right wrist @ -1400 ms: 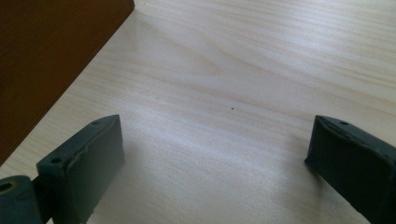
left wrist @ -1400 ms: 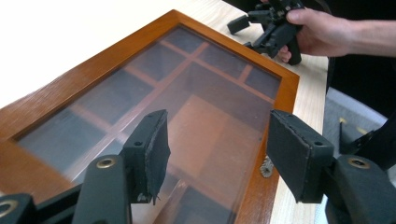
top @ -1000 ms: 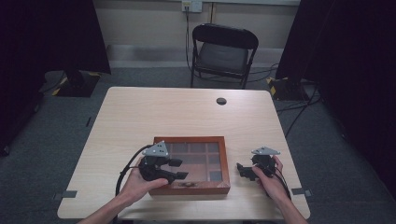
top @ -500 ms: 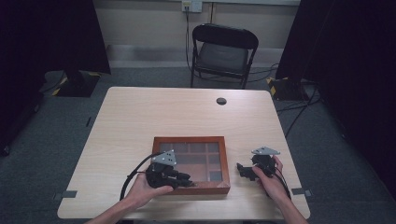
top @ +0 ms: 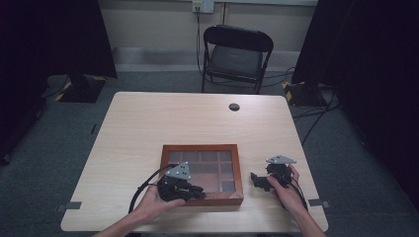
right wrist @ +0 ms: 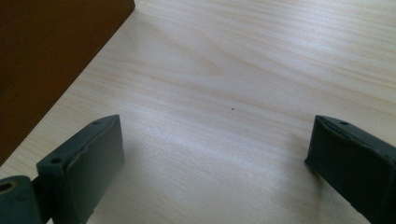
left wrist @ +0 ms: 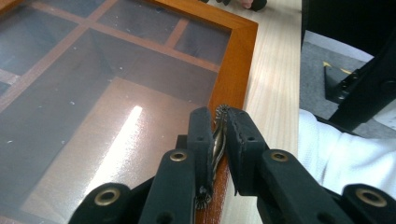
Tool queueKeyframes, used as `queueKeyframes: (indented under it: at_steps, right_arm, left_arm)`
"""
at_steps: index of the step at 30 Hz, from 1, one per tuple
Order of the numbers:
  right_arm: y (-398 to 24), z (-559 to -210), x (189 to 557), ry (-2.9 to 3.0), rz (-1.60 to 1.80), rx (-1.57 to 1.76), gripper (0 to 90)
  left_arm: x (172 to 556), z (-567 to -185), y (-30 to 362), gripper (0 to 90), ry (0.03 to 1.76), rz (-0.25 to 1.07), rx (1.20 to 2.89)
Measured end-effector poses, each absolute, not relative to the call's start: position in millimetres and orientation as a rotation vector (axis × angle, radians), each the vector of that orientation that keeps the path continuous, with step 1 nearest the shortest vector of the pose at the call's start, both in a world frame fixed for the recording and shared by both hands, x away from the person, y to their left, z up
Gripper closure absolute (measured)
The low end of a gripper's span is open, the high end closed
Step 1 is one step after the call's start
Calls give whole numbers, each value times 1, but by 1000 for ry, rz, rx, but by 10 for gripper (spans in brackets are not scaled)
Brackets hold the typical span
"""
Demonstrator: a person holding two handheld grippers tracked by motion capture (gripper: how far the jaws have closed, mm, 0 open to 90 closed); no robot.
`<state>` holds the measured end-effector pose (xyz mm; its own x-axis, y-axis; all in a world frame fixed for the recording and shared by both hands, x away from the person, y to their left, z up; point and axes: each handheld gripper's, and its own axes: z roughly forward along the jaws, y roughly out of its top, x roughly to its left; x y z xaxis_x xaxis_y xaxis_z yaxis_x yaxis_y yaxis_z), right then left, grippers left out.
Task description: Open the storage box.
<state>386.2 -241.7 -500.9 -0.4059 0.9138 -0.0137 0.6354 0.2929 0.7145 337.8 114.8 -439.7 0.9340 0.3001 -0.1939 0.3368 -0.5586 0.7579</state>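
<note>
While right gripper [right wrist: 215,158] gapes, left gripper [left wrist: 218,135] pinching box [top: 201,148] latch [left wrist: 217,140]

Reddish-brown wooden box [top: 201,149], pale woodgrain table [top: 148,128], seemingly brass-coloured latch [left wrist: 218,135].

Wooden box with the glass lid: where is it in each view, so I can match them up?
High view: wooden box sits low centre, near the table front edge.
Left gripper view: it covers left and centre, frame corner near top middle.
Right gripper view: its brown side wall takes the upper left corner.
Shared landmark: the pale table beside the box.
</note>
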Motion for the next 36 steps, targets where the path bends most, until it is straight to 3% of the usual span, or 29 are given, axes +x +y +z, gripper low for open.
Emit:
queueKeyframes:
  at_steps: [36]
  right_arm:
    - [-242,-501,386,2148,893,1384,29]
  left_arm:
    - [345,-427,121,813,484,-143,2156]
